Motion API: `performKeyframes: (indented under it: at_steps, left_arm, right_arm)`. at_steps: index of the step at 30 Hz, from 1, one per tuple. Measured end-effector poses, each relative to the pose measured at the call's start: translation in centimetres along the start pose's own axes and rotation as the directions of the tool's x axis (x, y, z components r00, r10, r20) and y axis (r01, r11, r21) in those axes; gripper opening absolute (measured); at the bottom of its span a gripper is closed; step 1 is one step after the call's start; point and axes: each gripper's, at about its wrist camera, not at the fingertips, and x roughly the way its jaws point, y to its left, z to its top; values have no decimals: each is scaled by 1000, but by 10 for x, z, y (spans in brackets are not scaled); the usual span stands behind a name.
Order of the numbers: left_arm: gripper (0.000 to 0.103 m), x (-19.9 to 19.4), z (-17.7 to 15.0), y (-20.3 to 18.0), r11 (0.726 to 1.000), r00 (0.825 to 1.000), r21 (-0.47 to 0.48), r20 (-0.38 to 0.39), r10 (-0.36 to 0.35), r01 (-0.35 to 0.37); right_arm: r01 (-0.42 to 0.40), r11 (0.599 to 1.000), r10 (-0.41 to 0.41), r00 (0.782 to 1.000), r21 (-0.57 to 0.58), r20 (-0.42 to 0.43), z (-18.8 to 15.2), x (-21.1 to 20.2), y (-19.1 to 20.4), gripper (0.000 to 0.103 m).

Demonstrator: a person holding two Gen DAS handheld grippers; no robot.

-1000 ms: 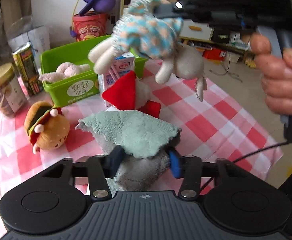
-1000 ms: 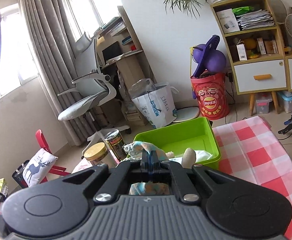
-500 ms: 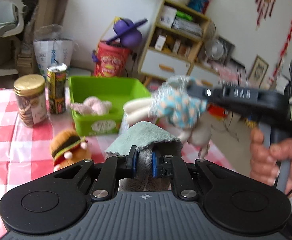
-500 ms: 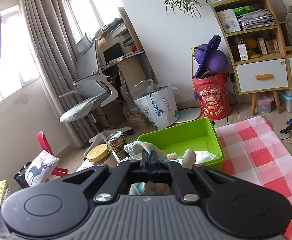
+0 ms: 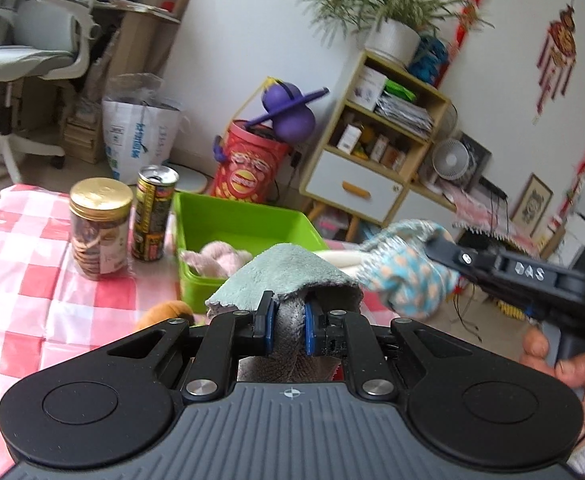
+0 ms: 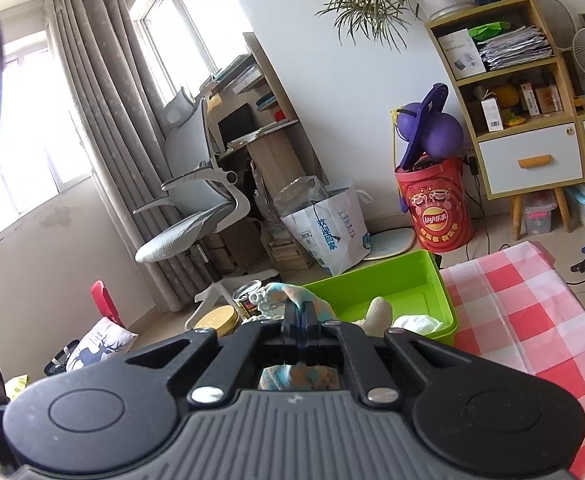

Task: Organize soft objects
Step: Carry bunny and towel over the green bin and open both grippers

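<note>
Red-and-white checked tablecloth [image 5: 32, 280] covered the table in a lived-in room, with a shelf unit [image 5: 376, 152], a potted plant [image 5: 388, 32] and an office chair [image 5: 24, 52] beyond. Left gripper [image 5: 286, 326]: its blue-padded fingers [image 5: 267, 322] were pressed onto a fold of a grey-green cloth [image 5: 280, 272], which draped forward over the fingertips. Ahead of this gripper stood a green bin [image 5: 236, 224] holding a pink plush toy [image 5: 216, 258]; ahead and to its left stood a gold-lidded jar [image 5: 100, 228] and, just beside the jar, a drink can [image 5: 154, 212]. An orange plush toy [image 5: 164, 314] lay close below the left finger, mostly hidden.

Right gripper [image 6: 300, 318]: its fingers were closed together, pinching a plush doll [image 5: 400, 276] in blue patterned fabric, held up in the air to the right of the left gripper. In the right wrist view the doll's fabric [image 6: 292, 296] showed at the fingertips, with the green bin [image 6: 392, 284] just ahead and a white cloth item [image 6: 418, 322] inside it. A red tub [image 6: 436, 204] with a purple ball toy [image 6: 432, 128] stood on the floor beyond the bin.
</note>
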Motion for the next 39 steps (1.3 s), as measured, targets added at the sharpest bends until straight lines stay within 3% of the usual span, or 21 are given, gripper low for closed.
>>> performKeyframes:
  at_steps: [10,20,39]
  left_arm:
    - [12,-8,8,10,998,998,-58,54,23,-20]
    - [12,-10,11,5,999,996,-45,87,29,-25]
    - [12,5,28,7,992,990,-111,118,77,-64]
  right_arm:
    - [4,999,-6,998,35,58,7,-18,-7,2]
    - [14,998,-20,995,64,102,14,-28,-10,2]
    - [10,999,-15,994,50,106,16,-14,-11,2]
